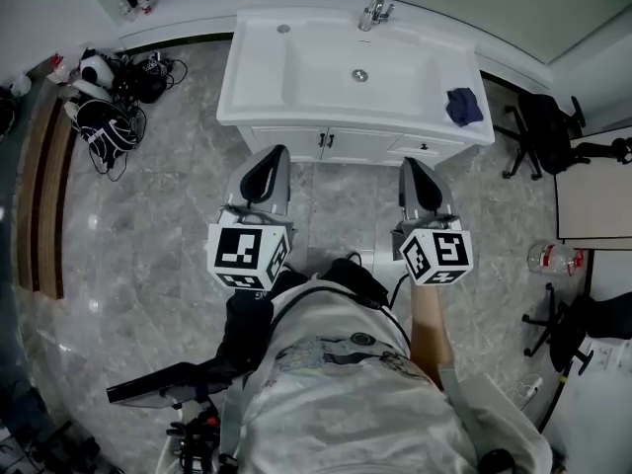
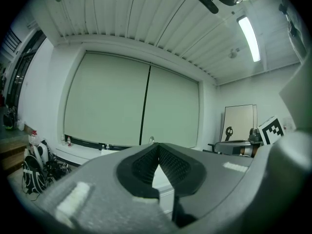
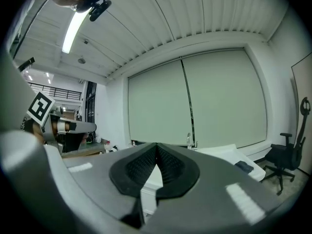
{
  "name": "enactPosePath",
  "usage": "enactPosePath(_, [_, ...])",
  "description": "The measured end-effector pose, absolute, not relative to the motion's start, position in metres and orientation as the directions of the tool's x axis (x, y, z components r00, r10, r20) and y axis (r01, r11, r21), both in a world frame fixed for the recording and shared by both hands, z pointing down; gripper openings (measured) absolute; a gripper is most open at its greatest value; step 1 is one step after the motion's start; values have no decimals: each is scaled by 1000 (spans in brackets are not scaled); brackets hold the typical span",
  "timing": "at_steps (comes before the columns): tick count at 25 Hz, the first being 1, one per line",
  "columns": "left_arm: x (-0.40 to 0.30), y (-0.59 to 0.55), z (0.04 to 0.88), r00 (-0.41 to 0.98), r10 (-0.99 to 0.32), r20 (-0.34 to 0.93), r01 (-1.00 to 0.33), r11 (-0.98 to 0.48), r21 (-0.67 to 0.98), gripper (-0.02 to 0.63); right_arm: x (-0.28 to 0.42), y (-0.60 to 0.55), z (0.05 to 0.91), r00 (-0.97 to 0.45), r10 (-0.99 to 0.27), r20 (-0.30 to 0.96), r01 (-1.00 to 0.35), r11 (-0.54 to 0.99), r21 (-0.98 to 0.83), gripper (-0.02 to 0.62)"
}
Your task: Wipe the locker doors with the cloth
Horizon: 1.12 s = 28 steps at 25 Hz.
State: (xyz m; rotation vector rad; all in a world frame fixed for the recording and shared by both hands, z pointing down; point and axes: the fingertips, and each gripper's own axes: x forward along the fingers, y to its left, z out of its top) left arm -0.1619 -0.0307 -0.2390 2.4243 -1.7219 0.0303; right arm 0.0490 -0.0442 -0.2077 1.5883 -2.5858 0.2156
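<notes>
A dark blue cloth (image 1: 464, 106) lies on the right end of the white sink unit (image 1: 259, 77), and it also shows in the right gripper view, the cloth (image 3: 245, 166) low at the right. White cabinet doors (image 1: 326, 144) run along the unit's front below the basin. My left gripper (image 1: 265, 171) and right gripper (image 1: 416, 177) are held side by side, nearly level, just short of those doors and touching nothing. In the left gripper view, the left gripper (image 2: 158, 146) has its pads together with nothing between them. The right gripper (image 3: 156, 145) looks the same.
A faucet (image 1: 373, 10) stands at the back of the basin. Black bags and a helmet (image 1: 109, 117) lie on the marble floor at the left. An office chair (image 1: 538, 126) stands to the right of the sink, with a plastic bottle (image 1: 553, 258) on the floor nearer me.
</notes>
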Motion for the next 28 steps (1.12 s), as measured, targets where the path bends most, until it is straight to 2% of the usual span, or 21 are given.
enactPosePath(7, [-159,-43,-222,380,-912,156,-923,-362,131,2,60,-49,-179,-421,-884,203,-906,398,-144,6])
enactPosePath(12, [-127,-63,-218,386,-906,174,-922,-373,106,2,113,-79,-145,-400,-882,250,-914,366,-173,6])
enactPosePath(14, [-108,-77,-214,376,-910,177,-926,-366,88,2,141,-101,-129,-409,-873,266,-910,370,-185,49])
enactPosePath(21, [-42,-136,-196,325,-927,188,-946,-317,69,2,247,-199,-63,-410,-830,379,-912,379,-156,121])
enactPosePath(28, [-3,-164,-167,297,-908,296,-954,-297,47,2,361,-328,49,-285,-735,615,-934,358,-4,209])
